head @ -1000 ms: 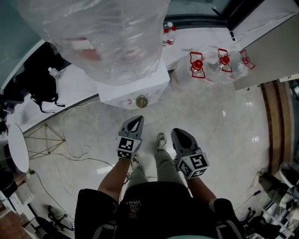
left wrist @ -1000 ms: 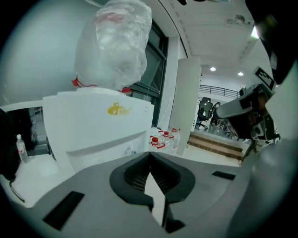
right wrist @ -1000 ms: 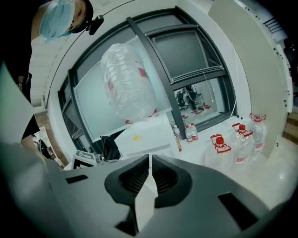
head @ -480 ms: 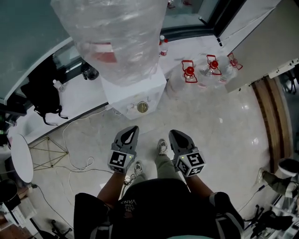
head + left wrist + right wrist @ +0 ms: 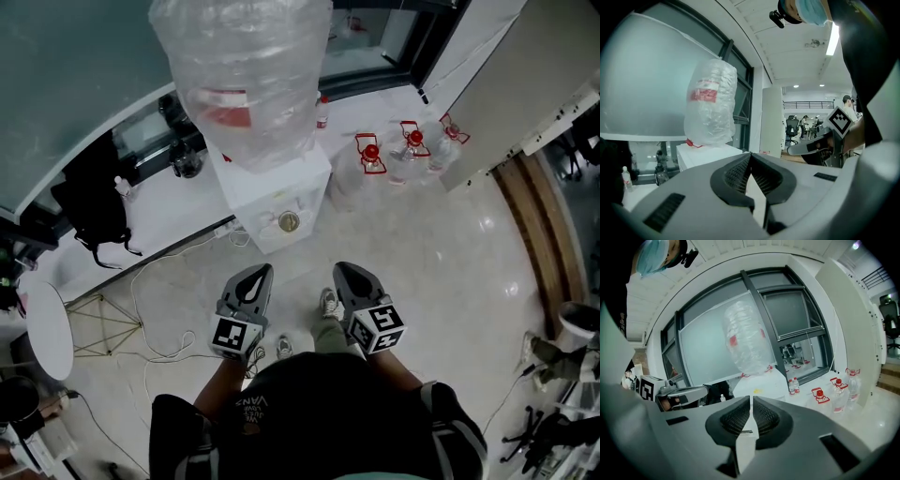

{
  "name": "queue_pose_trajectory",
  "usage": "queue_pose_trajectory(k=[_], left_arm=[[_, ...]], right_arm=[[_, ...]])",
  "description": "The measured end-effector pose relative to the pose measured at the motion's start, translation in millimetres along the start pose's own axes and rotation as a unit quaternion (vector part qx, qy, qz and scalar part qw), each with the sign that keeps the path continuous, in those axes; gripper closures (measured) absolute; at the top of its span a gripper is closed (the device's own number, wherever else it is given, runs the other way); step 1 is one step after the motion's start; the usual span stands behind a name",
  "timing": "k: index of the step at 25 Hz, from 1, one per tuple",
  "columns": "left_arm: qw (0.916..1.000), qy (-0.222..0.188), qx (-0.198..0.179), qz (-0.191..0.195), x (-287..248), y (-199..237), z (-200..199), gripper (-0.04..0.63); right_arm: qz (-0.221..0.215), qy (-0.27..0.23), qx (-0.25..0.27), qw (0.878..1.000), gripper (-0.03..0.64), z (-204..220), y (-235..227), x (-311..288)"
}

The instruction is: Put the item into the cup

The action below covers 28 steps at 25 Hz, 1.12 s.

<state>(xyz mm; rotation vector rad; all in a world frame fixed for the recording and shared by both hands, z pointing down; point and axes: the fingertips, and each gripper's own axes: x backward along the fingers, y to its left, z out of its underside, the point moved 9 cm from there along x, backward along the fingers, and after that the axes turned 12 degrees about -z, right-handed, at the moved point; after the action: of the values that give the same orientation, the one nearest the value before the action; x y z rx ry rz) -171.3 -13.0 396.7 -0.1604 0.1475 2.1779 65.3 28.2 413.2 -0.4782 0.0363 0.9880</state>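
Observation:
A small round cup-like thing [image 5: 289, 221] sits in the front recess of a white water dispenser [image 5: 302, 183]; what it holds is too small to tell. A large plastic-wrapped water bottle [image 5: 246, 75] tops the dispenser. My left gripper [image 5: 257, 272] and right gripper [image 5: 343, 269] hover side by side at waist height, well short of the dispenser, both pointing toward it. Each is shut with nothing between its pads. The left gripper view shows its jaws [image 5: 750, 157] closed tip to tip, and the right gripper view [image 5: 751, 399] shows the same. No loose item is visible.
Several water jugs with red handles [image 5: 403, 145] stand on the floor right of the dispenser, and small bottles [image 5: 322, 111] stand by the window sill. A black bag [image 5: 94, 202], loose cable [image 5: 150, 309] and a round white table [image 5: 47, 323] lie at left.
The dispenser and bottle now sit farther up and smaller in the head view, as if I drew back. Both grippers stay shut, slightly lower in the frame.

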Motion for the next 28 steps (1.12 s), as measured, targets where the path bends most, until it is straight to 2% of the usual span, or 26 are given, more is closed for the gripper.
queue_pose_trajectory(k=[17, 28], left_arm=[[0.9994, -0.025, -0.024, -0.005, 102, 8, -25, 0.576], [0.9985, -0.044, -0.028, -0.015, 132, 10, -32, 0.575]], right_arm=[[0.001, -0.040, 0.035, 0.999, 0.569, -8, 80, 21], [-0.002, -0.028, 0.038, 0.999, 0.571, 2, 104, 31]])
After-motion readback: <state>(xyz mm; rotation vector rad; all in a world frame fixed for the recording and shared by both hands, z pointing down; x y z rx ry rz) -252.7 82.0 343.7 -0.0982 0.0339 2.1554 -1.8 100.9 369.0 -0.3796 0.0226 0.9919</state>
